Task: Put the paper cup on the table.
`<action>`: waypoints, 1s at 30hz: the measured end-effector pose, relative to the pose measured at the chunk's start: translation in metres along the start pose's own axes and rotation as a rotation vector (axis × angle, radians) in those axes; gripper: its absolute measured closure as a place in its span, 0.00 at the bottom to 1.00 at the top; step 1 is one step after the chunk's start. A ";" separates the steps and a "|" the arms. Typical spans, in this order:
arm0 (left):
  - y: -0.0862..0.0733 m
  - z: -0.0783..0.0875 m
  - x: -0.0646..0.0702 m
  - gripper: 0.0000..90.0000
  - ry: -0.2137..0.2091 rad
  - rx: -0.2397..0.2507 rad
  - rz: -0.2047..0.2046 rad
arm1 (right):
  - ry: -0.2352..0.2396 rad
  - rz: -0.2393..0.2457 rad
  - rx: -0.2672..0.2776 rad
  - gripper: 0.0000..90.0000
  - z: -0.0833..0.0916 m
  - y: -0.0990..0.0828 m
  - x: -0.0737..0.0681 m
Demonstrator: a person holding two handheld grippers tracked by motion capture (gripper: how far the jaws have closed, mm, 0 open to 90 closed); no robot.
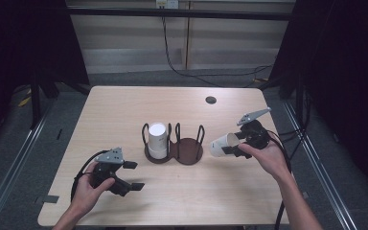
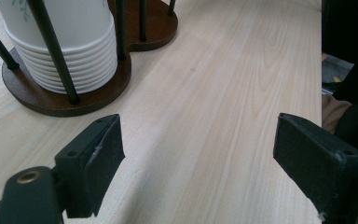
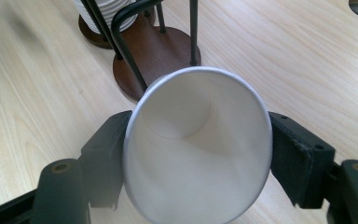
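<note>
A single white paper cup (image 1: 222, 144) lies on its side in my right gripper (image 1: 233, 144), just right of the dark wooden cup holder (image 1: 188, 154). In the right gripper view the cup (image 3: 196, 154) has its open mouth toward the camera, and the right gripper (image 3: 198, 142) is shut on its sides. The holder's left bay carries a stack of white cups (image 1: 157, 139), while its right bay (image 1: 190, 146) is bare. My left gripper (image 1: 133, 175) stands open near the table's front left, with nothing between its fingers. In the left gripper view the stack (image 2: 70, 46) sits ahead and to the left of the left gripper (image 2: 198, 140).
The light wooden table (image 1: 124, 105) has a round dark grommet hole (image 1: 211, 99) near its far right. Black upright rods (image 2: 51, 46) ring each holder bay. Cables trail from both grippers. Dark curtains and floor rails flank the table.
</note>
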State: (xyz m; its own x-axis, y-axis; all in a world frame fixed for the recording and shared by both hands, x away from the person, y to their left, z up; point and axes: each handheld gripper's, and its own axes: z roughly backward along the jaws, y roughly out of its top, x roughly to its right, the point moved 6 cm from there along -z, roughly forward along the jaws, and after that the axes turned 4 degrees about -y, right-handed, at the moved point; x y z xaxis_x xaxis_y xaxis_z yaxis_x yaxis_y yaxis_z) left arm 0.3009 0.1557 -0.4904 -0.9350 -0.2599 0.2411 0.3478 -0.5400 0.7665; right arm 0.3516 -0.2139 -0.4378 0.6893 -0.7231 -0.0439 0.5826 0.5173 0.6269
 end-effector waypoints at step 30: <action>-0.002 0.000 0.000 0.18 0.011 -0.014 -0.015 | -0.083 -0.008 -0.210 0.29 -0.020 0.011 0.030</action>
State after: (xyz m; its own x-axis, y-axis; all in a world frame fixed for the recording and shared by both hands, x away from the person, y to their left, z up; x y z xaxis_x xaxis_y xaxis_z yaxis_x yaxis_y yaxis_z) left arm 0.3007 0.1566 -0.4920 -0.9392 -0.2610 0.2231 0.3351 -0.5550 0.7614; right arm 0.3872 -0.2211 -0.4479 0.6519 -0.7580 0.0216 0.6706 0.5895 0.4504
